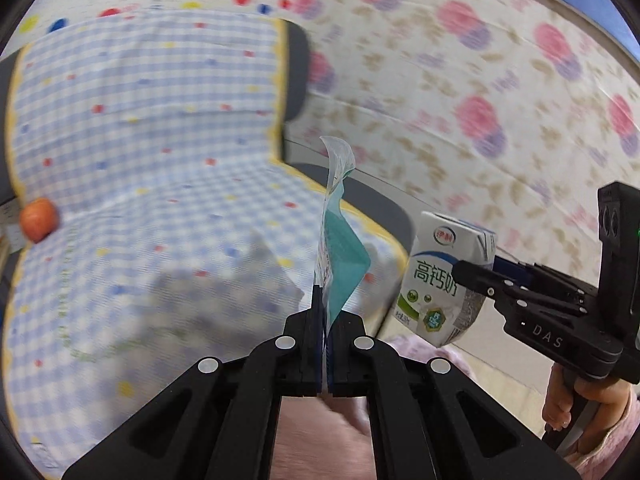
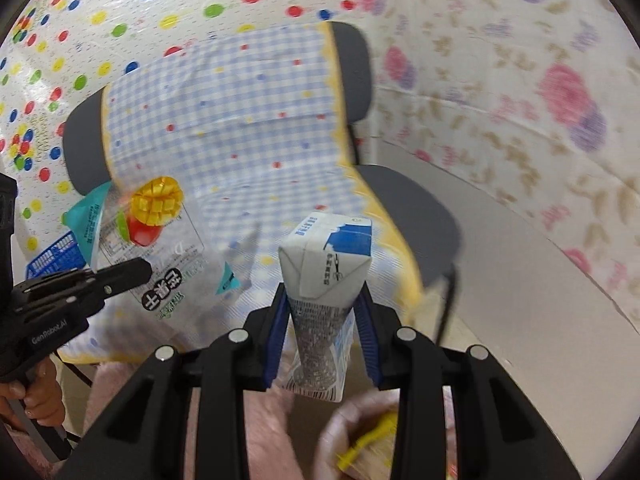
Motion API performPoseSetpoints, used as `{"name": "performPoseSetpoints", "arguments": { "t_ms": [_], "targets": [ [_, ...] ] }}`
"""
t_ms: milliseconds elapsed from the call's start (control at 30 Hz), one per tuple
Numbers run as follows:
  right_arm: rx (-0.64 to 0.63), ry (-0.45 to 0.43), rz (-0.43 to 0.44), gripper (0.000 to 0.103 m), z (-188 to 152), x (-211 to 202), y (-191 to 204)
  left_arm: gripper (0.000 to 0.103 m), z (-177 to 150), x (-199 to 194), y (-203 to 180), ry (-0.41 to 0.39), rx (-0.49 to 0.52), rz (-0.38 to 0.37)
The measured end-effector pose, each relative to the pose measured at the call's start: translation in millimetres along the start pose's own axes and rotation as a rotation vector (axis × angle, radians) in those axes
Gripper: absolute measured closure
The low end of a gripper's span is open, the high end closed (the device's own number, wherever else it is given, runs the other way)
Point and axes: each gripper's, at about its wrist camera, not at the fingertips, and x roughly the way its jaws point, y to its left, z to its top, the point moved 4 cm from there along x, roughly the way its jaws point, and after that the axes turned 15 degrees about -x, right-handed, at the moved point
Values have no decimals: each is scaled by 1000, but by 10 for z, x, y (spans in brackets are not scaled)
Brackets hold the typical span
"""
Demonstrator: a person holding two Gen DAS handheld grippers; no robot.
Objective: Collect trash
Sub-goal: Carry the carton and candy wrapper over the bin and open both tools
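Note:
My left gripper (image 1: 324,312) is shut on a flat snack wrapper (image 1: 338,240), teal and clear, seen edge-on and held up in the air. In the right wrist view the same wrapper (image 2: 160,236) shows a mango picture, held by the left gripper (image 2: 140,270) at the left. My right gripper (image 2: 322,312) is shut on a white and blue milk carton (image 2: 326,276), squeezed at its lower half. In the left wrist view the carton (image 1: 444,276) hangs in the right gripper (image 1: 464,272) at the right. Both are held above a chair.
A chair (image 2: 400,208) with a blue checked cover (image 1: 140,140) stands in front. A red apple (image 1: 38,220) lies at the seat's left edge. A blue basket (image 2: 56,258) sits at the left. Floral and dotted sheets (image 1: 480,80) form the backdrop. A yellow object (image 2: 368,444) lies below.

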Motion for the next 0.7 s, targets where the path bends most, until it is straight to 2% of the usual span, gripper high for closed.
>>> {"name": "performPoseSetpoints", "arguments": {
  "t_ms": [167, 367, 633, 700],
  "targets": [
    [41, 25, -81, 71, -339, -272, -221, 102, -229, 170, -386, 74, 66, -66],
    [116, 80, -136, 70, -768, -479, -450, 102, -527, 371, -735, 187, 129, -142],
    [181, 121, -168, 70, -1123, -611, -651, 101, -782, 626, -1013, 295, 145, -200],
    [200, 133, -163, 70, -1188, -562, -713, 95, -837, 724, -1064, 335, 146, -210]
  ]
}}
